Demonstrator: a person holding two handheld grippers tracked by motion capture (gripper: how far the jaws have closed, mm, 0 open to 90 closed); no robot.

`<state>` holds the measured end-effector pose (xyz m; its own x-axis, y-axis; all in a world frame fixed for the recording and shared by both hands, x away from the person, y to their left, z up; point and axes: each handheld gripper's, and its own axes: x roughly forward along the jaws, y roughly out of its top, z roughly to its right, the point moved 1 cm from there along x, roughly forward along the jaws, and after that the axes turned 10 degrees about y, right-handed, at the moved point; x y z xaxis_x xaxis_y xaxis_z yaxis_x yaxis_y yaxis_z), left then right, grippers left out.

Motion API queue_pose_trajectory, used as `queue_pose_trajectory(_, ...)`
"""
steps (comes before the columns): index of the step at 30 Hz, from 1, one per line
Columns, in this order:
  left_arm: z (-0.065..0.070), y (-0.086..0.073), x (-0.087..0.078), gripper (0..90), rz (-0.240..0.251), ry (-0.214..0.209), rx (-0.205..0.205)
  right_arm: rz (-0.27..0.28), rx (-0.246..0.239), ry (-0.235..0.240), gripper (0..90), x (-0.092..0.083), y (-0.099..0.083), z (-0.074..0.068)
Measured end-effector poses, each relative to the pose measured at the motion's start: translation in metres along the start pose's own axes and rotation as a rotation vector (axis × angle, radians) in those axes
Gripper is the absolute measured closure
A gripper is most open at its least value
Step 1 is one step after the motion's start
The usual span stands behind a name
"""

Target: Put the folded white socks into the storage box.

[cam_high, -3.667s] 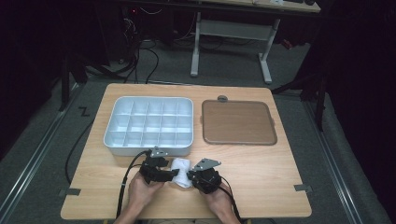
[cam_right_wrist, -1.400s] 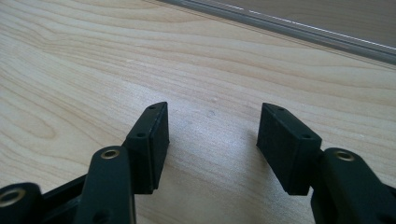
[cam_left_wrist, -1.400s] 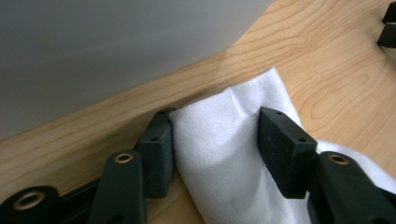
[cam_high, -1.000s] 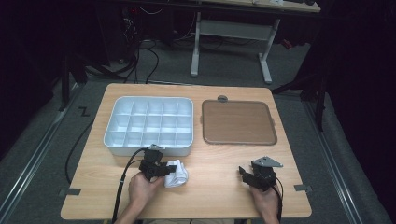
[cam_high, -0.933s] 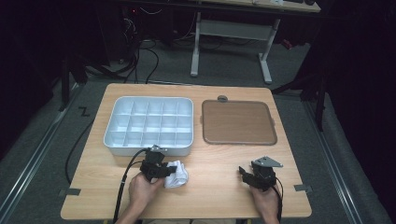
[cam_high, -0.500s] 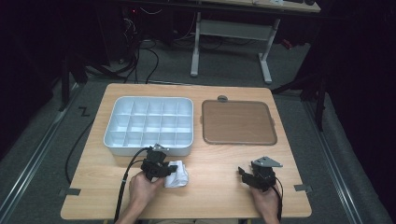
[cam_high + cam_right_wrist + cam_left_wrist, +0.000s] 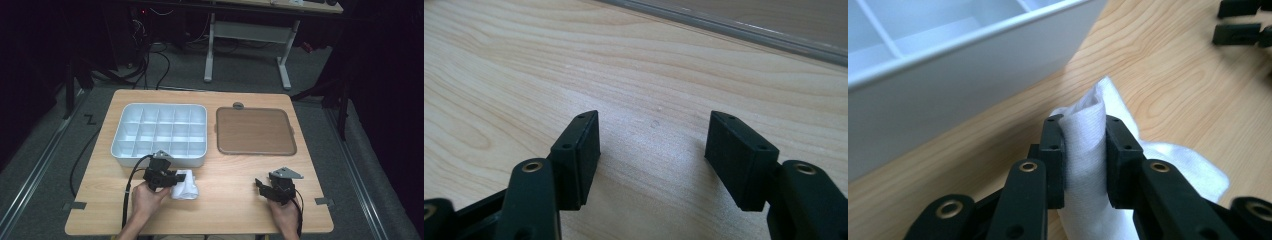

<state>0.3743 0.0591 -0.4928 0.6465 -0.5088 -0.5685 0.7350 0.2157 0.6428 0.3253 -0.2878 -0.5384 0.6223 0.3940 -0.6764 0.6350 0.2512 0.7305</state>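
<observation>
A crumpled white cloth (image 7: pixel 187 188) lies on the wooden table (image 7: pixel 230 210), just in front of the white compartment tray (image 7: pixel 123 146). My left gripper (image 7: pixel 176 179) has just been closing and is shut on a raised fold of the cloth (image 7: pixel 1087 131), which is squeezed between both pads (image 7: pixel 1054 150). The rest of the cloth (image 7: pixel 1183 162) trails down onto the wood. My right gripper (image 7: pixel 261 186) rests low over bare table near the front right. It is open, with only wood grain between its fingers (image 7: pixel 583 145).
The white tray (image 7: pixel 948 95) has several compartments and stands close behind the cloth. A flat brown tray (image 7: pixel 255 131) lies at the back right, with a small grey round thing (image 7: pixel 238 105) at its far edge. Tape marks (image 7: pixel 75 205) sit near the front corners.
Since the earliest frame my right gripper has let go of the cloth and moved off to the front right. My left gripper has pinched the cloth tighter and lifted it slightly.
</observation>
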Motion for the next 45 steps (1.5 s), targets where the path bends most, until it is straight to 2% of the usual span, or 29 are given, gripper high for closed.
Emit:
queue_pose_trajectory(6, -0.002, 0.006, -0.01, 74.0, 0.01, -0.024, -0.016, -0.003, -0.004, 0.011, 38.5, 0.001, 0.001, 0.0)
queue_pose_trajectory(9, -0.004, 0.011, -0.013, 74.0, 0.006, -0.036, -0.045, -0.003, -0.003, 0.012, 38.5, 0.001, 0.001, 0.0)
queue_pose_trajectory(18, 0.005, 0.025, -0.022, 73.9, 0.016, -0.044, 0.004, -0.002, 0.014, -0.008, 37.2, 0.001, 0.001, 0.0)
queue_pose_trajectory(21, 0.004, 0.032, -0.026, 73.9, 0.023, -0.045, 0.002, -0.002, 0.014, -0.009, 37.2, 0.001, 0.001, 0.0)
queue_pose_trajectory(27, 0.003, 0.044, -0.034, 73.9, 0.046, -0.061, -0.032, -0.002, 0.015, -0.009, 37.2, 0.001, 0.001, 0.0)
queue_pose_trajectory(31, 0.003, 0.05, -0.037, 73.9, 0.058, -0.059, -0.017, -0.002, 0.014, -0.009, 37.2, 0.001, 0.001, 0.001)
queue_pose_trajectory(34, 0.003, 0.054, -0.039, 73.9, 0.057, -0.071, -0.019, -0.002, 0.013, -0.008, 37.2, 0.001, 0.001, 0.001)
queue_pose_trajectory(37, 0.001, 0.058, -0.04, 73.9, 0.059, -0.066, -0.015, -0.002, 0.014, -0.009, 37.1, 0.001, 0.001, 0.001)
queue_pose_trajectory(45, 0.0, 0.07, -0.046, 74.0, 0.082, -0.085, -0.035, -0.003, 0.017, -0.009, 37.0, 0.001, 0.001, 0.001)
